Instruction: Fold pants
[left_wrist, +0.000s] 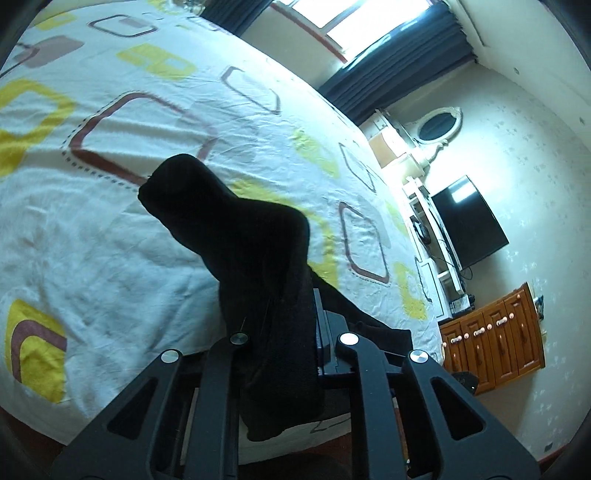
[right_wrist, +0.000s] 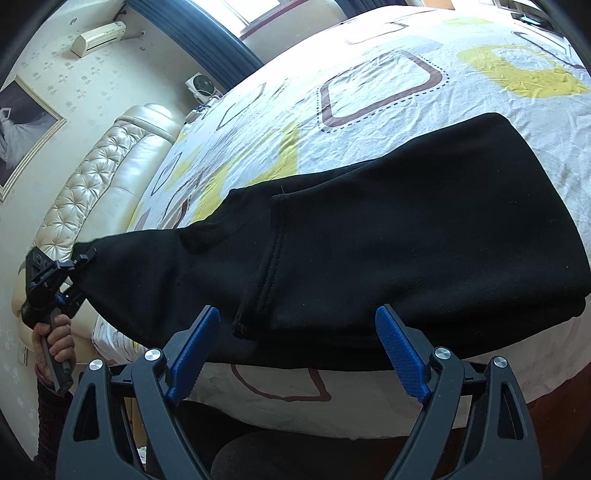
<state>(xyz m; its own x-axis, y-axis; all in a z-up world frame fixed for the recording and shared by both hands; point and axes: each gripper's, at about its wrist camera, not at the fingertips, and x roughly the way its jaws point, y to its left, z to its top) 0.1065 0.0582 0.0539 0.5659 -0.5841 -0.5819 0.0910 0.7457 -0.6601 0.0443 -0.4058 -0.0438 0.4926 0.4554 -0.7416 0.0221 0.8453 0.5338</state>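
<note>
Black pants (right_wrist: 406, 229) near bed (right_wrist: 369, 92) front edge; left gripper (right_wrist: 83, 258) pinching raised end; right gripper (right_wrist: 299, 354) jaws spread, empty.

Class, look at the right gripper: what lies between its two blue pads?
Nothing is clamped. In the right wrist view, the right gripper stands open, with the black pants beyond its pads.

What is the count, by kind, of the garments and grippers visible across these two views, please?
Black pants: 1
Grippers: 2, the left gripper shut on the pants, the right gripper open
Total: 3
</note>
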